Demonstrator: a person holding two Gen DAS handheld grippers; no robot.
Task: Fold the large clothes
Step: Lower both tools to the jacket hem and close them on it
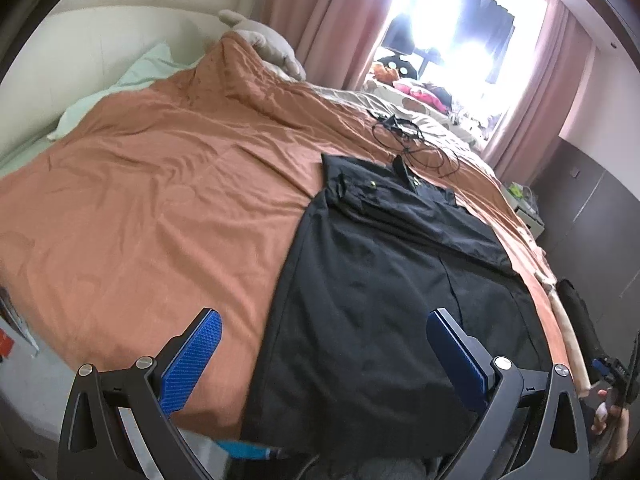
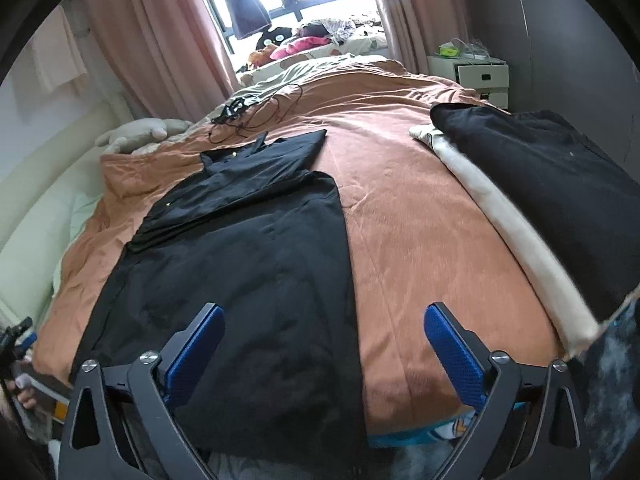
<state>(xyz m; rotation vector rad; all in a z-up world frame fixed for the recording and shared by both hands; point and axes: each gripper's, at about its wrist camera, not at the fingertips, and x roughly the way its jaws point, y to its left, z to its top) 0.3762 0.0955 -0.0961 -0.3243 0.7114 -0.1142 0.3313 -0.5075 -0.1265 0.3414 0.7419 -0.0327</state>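
Now we see a large black garment (image 2: 240,240) lying flat on the rust-orange bedspread (image 2: 408,216), its sides already folded into a long strip and a sleeve laid across the far end. Our left gripper (image 1: 324,344) and right gripper (image 2: 324,340) hover over the near hem, jaws wide, holding nothing. Next, we judge, both must pinch the hem and carry it toward the far collar.

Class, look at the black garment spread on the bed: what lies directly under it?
The black garment lies on an orange bedspread, which shows all around it. The part of the bedspread beneath it is covered, so anything there is hidden.
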